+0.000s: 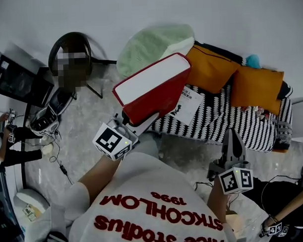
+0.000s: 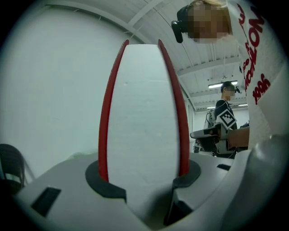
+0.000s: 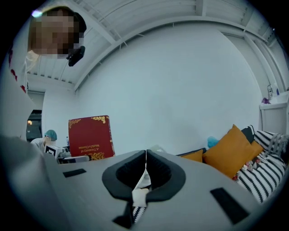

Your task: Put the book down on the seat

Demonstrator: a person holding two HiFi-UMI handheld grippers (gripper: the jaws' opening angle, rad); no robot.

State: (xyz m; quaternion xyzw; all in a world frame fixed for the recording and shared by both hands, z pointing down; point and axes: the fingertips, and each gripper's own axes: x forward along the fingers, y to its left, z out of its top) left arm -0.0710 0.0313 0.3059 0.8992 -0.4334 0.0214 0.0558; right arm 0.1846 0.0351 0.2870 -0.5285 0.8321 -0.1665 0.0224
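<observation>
With our left claw [image 1: 133,121] clamped across the thick red hardcover book [image 1: 153,85], held in the air short of the black-and-white striped sofa seat [image 1: 216,121], and our right claw [image 1: 233,140] pressed together and empty, we should lower it flat onto bare stripes before releasing.

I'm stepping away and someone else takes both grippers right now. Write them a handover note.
Left gripper: shut on the red book, clamped across its covers at one end, holding it in the air.
Right gripper: shut, nothing between its jaws, low in front of the seat.
Striped seat: carries two orange cushions, a green cushion and a white leaflet.
Done: the book is in hand and near the seat's end.
Left: lower the book onto the seat, probably on bare stripes, then open the left jaws.
</observation>
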